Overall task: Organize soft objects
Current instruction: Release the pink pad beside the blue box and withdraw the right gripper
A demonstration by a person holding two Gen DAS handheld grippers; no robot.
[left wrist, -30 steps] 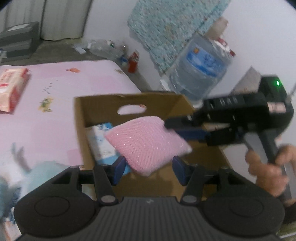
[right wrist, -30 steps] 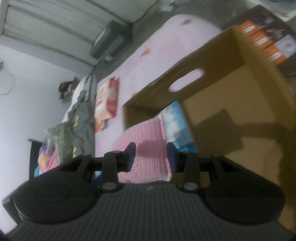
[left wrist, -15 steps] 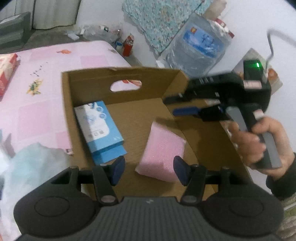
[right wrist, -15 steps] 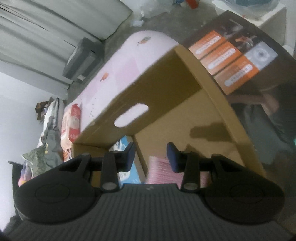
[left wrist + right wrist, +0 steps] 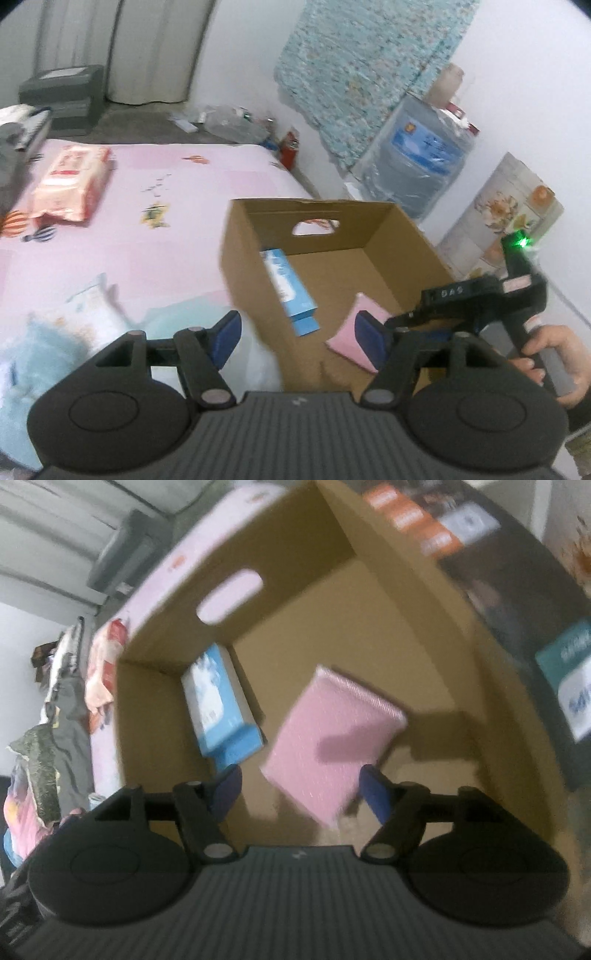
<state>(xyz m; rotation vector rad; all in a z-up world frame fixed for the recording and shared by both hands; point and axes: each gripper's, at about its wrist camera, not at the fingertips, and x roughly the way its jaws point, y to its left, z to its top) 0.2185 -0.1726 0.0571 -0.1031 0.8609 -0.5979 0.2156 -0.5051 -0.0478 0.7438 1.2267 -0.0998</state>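
A brown cardboard box (image 5: 251, 266) stands on the pink sheet. Inside it, a blue-and-white pack (image 5: 218, 701) leans at the left wall and a pink padded pouch (image 5: 332, 738) lies loose on the floor. My right gripper (image 5: 299, 788) hovers over the pouch; its jaws are opening and the pads do not touch it. From the left wrist the pouch (image 5: 354, 332) shows beside the blue pack (image 5: 288, 288), and a hand (image 5: 554, 354) holds the right gripper's handle over the box's near right side. My left gripper (image 5: 297, 336) is before the box's near left corner, jaws opening, holding nothing.
Pale blue soft things (image 5: 48, 332) lie on the sheet at lower left. A red-and-white tissue pack (image 5: 70, 181) rests farther back. A water jug (image 5: 421, 166) and a flowered panel (image 5: 509, 214) stand by the wall. Piled clothes (image 5: 48, 738) lie left; a dark printed carton (image 5: 480, 554) flanks the box.
The pink pouch, held over the box by my right gripper a second ago, now lies free inside. Both grippers' jaws stand wider. My left gripper has pulled leftward, away from the box.
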